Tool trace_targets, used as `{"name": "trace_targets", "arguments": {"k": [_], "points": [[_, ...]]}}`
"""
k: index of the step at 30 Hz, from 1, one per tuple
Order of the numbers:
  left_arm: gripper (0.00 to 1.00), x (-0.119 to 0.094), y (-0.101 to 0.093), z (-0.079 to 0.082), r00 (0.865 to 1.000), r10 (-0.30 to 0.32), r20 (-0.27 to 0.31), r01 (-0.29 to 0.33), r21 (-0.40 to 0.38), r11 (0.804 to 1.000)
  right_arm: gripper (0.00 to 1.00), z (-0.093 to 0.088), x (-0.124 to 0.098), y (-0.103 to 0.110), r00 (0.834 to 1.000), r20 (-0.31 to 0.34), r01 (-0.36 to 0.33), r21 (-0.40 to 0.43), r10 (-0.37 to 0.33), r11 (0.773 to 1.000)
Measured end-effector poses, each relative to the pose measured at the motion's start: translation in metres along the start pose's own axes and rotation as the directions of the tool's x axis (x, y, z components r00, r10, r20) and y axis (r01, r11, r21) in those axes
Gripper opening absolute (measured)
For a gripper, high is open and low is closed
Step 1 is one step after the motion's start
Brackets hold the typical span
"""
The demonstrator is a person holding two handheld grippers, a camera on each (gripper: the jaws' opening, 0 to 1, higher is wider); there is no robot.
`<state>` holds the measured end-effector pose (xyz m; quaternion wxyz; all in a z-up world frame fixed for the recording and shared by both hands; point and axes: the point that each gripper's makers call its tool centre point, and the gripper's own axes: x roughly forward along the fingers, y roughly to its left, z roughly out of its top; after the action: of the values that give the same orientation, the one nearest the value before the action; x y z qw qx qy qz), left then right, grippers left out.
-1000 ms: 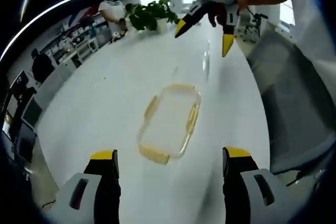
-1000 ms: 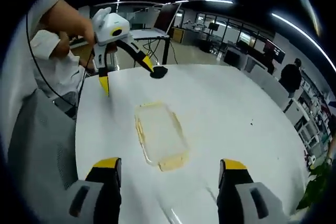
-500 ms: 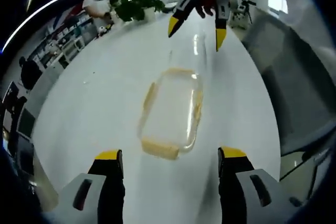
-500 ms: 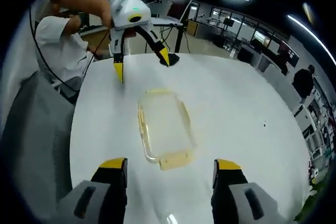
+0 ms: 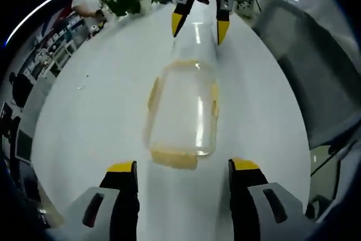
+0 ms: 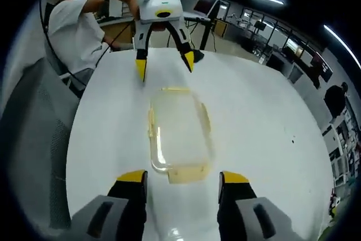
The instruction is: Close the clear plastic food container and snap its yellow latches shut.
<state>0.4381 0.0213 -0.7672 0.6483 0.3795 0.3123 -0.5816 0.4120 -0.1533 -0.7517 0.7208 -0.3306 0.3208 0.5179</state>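
1. Clear container (image 5: 183, 111) sits on the white table (image 5: 101, 100), right between the two claws, each at one short end.
2. Left claw (image 5: 181, 167) and right claw (image 6: 180, 178): both spread wide, gripping nothing.
3. Lid looks seated, I think, but the yellow latches (image 6: 185, 174) appear unsnapped, so all the latching is left.

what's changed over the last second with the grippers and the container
Both open grippers closed in on the container from opposite ends: the left gripper and right gripper now line up with its short sides. Nothing was grasped. The container stayed put on the table.
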Motion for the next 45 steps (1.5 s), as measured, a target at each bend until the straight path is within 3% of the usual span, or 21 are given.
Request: {"name": "trace_targets", "arguments": {"k": [12,22,30,45], "points": [[0.51,0.013,0.007,-0.01,0.999,-0.015,-0.046,0.017,0.041,0.999,0.42,-0.004,0.013,-0.004,0.999,-0.018,-0.043,0.028,0.044,0.999],[0.38,0.019,0.009,-0.013,0.997,-0.043,-0.059,0.045,0.042,0.998,0.4,-0.018,0.028,-0.004,0.991,-0.1,-0.092,-0.01,0.09,0.996],[0.44,0.025,0.007,-0.013,0.996,-0.068,-0.062,0.071,0.056,0.996,0.4,-0.019,0.035,-0.004,0.987,-0.121,-0.116,-0.043,0.11,0.992],[0.39,0.032,0.004,-0.009,0.993,-0.1,-0.061,0.103,0.046,0.994,0.37,-0.024,0.048,-0.003,0.98,-0.151,-0.144,-0.068,0.132,0.987]]}}
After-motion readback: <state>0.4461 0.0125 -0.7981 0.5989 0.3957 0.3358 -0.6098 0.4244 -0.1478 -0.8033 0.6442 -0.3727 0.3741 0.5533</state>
